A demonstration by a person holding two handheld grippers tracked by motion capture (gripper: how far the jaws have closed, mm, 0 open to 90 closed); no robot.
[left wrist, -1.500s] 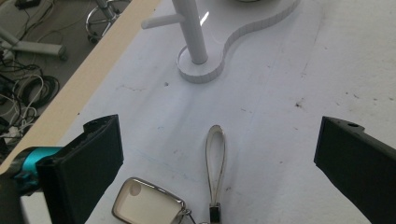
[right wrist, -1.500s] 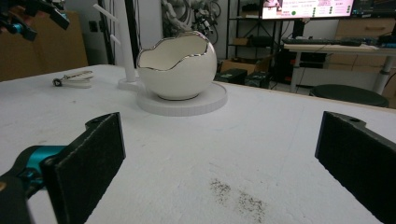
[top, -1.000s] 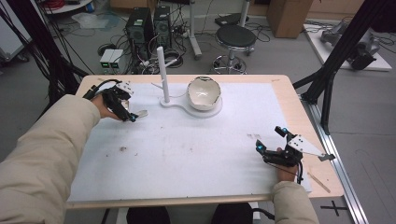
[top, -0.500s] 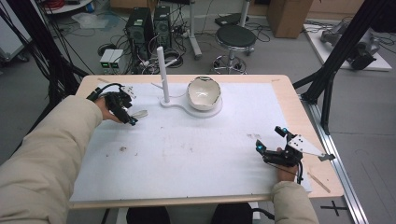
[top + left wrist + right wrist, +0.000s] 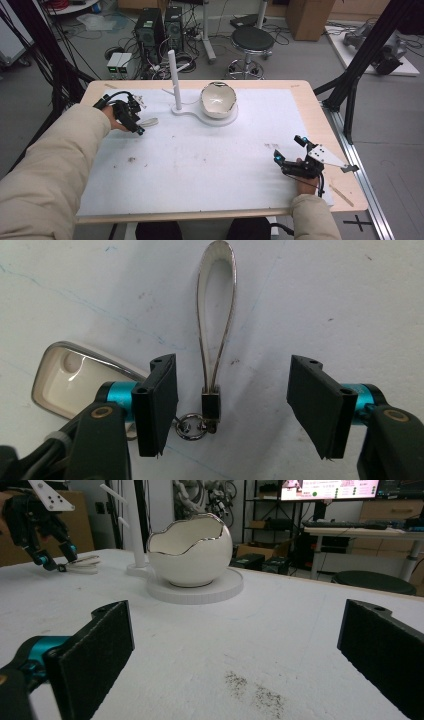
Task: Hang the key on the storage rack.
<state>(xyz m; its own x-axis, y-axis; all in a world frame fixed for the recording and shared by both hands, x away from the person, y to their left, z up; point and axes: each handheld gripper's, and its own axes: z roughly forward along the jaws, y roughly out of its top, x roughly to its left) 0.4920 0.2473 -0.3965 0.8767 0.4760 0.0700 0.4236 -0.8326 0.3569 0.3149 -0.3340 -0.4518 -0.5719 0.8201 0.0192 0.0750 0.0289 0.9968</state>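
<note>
our left gripper (image 5: 230,407) hangs wide open over the white leather strap loop with its small metal ring (image 5: 216,347), flat on the white mat (image 5: 210,155) near the white post stand (image 5: 173,80), jaws straddling it for a pinch. the right gripper (image 5: 290,150) rests spread and empty, out of the way.

The high view is evenly lit from overhead and fairly sharp; the white mat (image 5: 200,150) is bright without burning out, and shadows under the stand (image 5: 174,80) and bowl (image 5: 218,99) are faint and short. The floor at 12 o'clock is dimmer. In the left gripper view the light is soft and flat; the strap (image 5: 216,325) throws a thin pale shadow toward 3 o'clock, and the ring (image 5: 191,426) glints. In the right gripper view the near pads (image 5: 97,655) are blurred, the bowl's silver rim shines, and a screen (image 5: 327,489) at 1 o'clock glares.
</note>
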